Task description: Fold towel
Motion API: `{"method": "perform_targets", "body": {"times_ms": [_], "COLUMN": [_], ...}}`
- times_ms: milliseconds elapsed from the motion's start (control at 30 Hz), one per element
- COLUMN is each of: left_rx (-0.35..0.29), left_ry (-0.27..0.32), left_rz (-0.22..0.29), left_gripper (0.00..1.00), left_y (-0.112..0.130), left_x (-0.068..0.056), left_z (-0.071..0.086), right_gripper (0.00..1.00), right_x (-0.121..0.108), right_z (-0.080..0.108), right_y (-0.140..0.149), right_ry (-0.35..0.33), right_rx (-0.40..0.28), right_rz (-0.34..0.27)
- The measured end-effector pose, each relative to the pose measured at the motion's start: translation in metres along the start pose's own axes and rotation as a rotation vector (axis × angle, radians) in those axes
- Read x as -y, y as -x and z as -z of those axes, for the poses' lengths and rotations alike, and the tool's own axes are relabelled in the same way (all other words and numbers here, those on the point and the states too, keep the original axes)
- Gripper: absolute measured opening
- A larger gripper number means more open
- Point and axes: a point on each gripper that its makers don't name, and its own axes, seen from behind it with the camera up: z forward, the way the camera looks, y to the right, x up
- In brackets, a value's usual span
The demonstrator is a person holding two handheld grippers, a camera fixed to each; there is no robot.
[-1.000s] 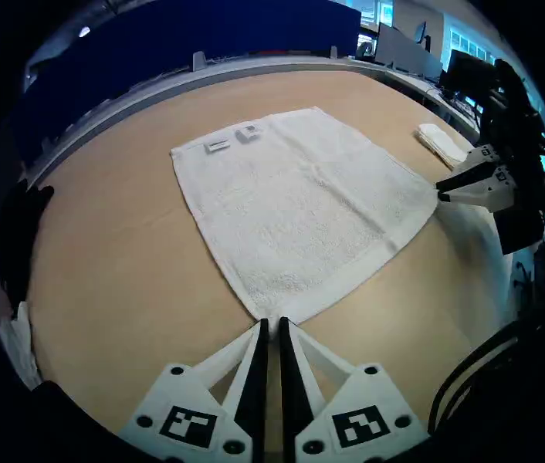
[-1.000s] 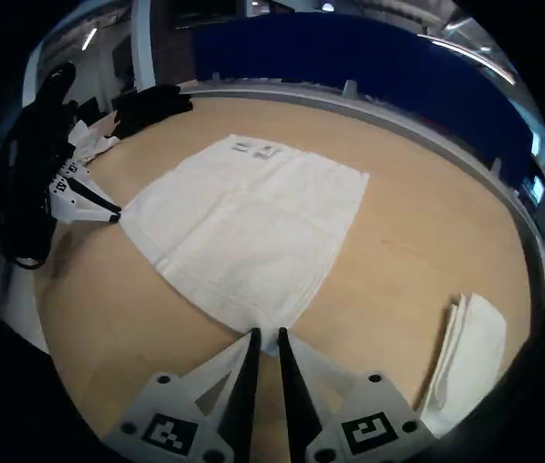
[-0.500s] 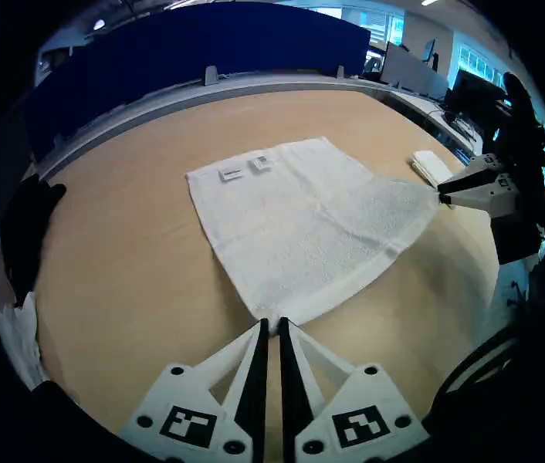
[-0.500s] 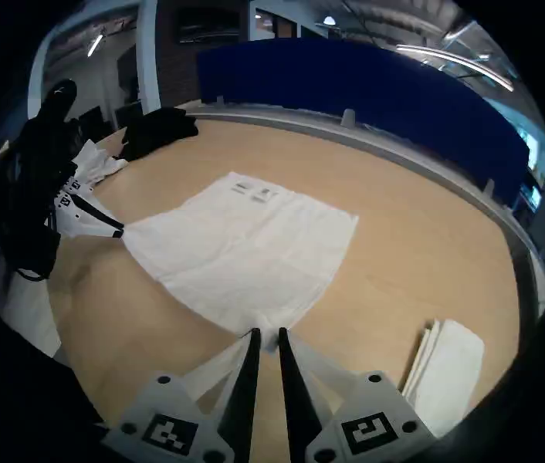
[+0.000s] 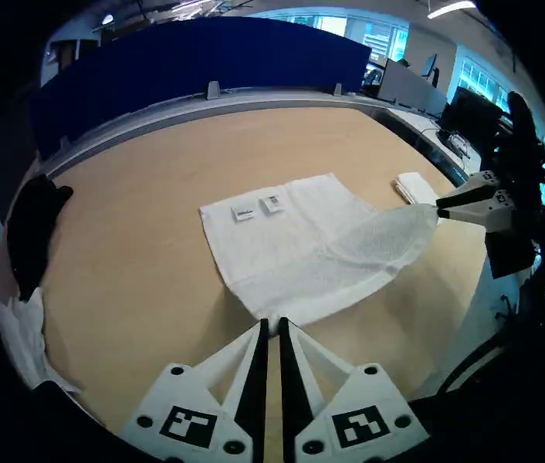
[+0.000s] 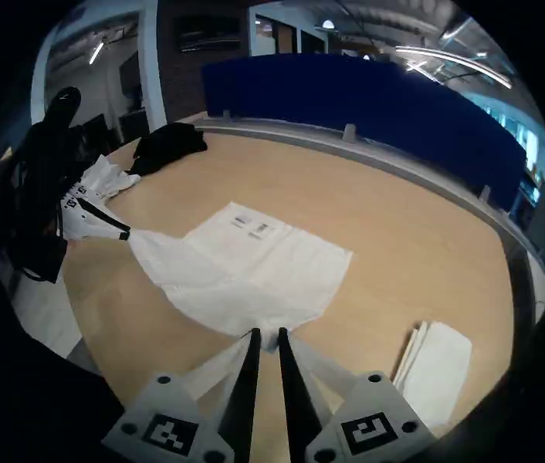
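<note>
Wooden table (image 5: 133, 201) is carrying everything; a blue divider (image 5: 195, 58) is running along its far edge. White towel (image 5: 288, 231) is sitting mid-table, far half lying flat, near half being held up off the surface. Black cloth (image 5: 33, 231) is lying at the left edge, with a crumpled white cloth (image 5: 22, 339) just beside it toward the near-left corner. Folded towel stack (image 6: 434, 370) is resting near the right edge, apart from the towel. Left claw (image 5: 272, 328) is clenching the towel's near-left corner; right claw (image 6: 265, 336) is clenching its near-right corner. Two small tags (image 5: 272, 204) are facing up by the towel's far edge.
</note>
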Motion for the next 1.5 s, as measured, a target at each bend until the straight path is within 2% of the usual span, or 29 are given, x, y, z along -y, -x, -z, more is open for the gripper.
{"method": "perform_targets", "body": {"times_ms": [267,467,667,1000,1500], "left_rx": [0.001,0.007,-0.003,-0.037,-0.078], "left_ry": [0.016,0.016,0.012,-0.006,-0.051], "left_rz": [0.014,0.02,0.025,0.046,0.049], "left_gripper": [0.1,0.1,0.1,0.1,0.1], "left_y": [-0.001,0.003,-0.004,-0.023,-0.051], "left_x": [-0.009,-0.011,-0.009,0.004,0.037], "left_z": [0.015,0.013,0.011,-0.003,-0.042], "right_gripper": [0.17,0.17,0.17,0.17,0.17], "right_x": [0.001,0.001,-0.003,-0.017,-0.05], "right_z": [0.014,0.013,0.012,-0.002,-0.05], "right_y": [0.001,0.003,0.0,-0.015,-0.038], "right_ry": [-0.009,-0.014,-0.014,-0.003,0.036], "right_rx": [0.009,0.017,0.018,0.013,0.017], "right_rz": [-0.005,0.001,0.008,0.015,-0.006]}}
